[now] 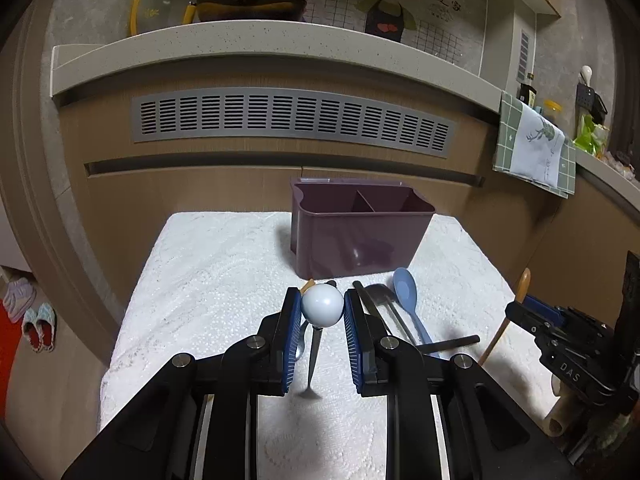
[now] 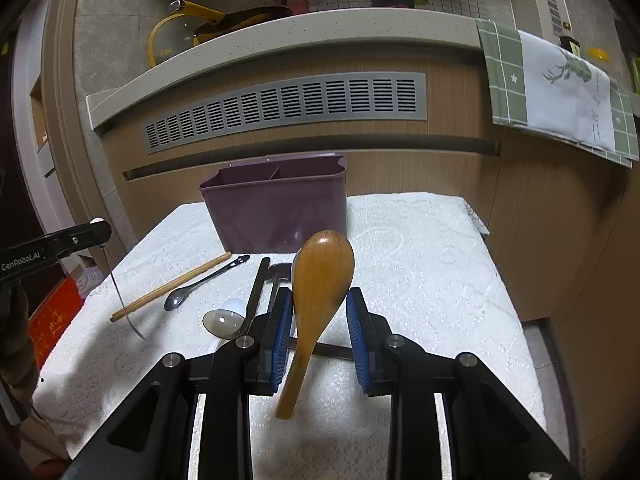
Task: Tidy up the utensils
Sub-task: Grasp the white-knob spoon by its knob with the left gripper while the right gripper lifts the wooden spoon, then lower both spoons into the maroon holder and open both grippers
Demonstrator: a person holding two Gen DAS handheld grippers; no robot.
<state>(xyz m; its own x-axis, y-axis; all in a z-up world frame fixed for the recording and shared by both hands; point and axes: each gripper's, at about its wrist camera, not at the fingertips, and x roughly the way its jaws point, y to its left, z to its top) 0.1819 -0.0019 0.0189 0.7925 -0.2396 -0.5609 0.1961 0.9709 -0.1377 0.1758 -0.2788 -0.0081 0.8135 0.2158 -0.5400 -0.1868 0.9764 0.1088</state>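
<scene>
the left gripper (image 1: pixel 322 307) pinches the pale ball-shaped head of a thin metal utensil (image 1: pixel 322 306), lifted clear of the white cloth (image 1: pixel 208 280); its slim stem hangs down and its tip is hard to make out. on the cloth near the front edge lie a wooden chopstick (image 2: pixel 172 286), a small metal spoon (image 2: pixel 200 284), a clear spoon (image 2: pixel 223 323) and dark utensils partly hidden behind the fingers. the purple holder (image 2: pixel 276 208) stands at the far edge. the right gripper (image 2: pixel 320 330) clamps a wooden spoon (image 2: pixel 320 280), bowl up, jaws still fairly wide.
</scene>
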